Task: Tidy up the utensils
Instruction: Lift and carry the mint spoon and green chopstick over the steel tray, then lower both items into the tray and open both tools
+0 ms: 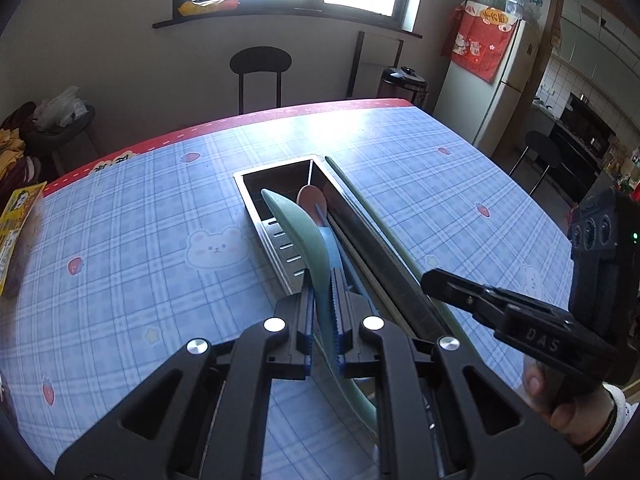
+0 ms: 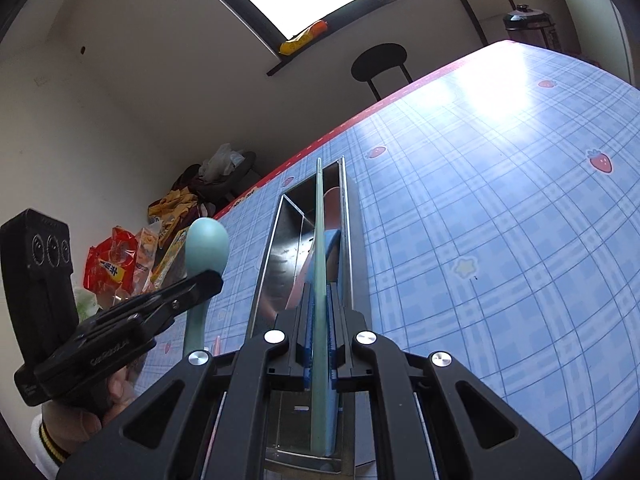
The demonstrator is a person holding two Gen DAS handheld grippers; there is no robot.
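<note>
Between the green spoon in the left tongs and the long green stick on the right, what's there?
Left wrist view: the pink spoon, a blue utensil and the metal tray's right wall lie between them.

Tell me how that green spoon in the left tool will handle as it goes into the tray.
The green spoon is probably stiff: it holds its curve beyond the left tool. Likely light, since a narrow pinch carries it. Its smooth, glossy handle might pivot or slip between the pads, and the rounded bowl may rock once it lies in the metal tray.
</note>
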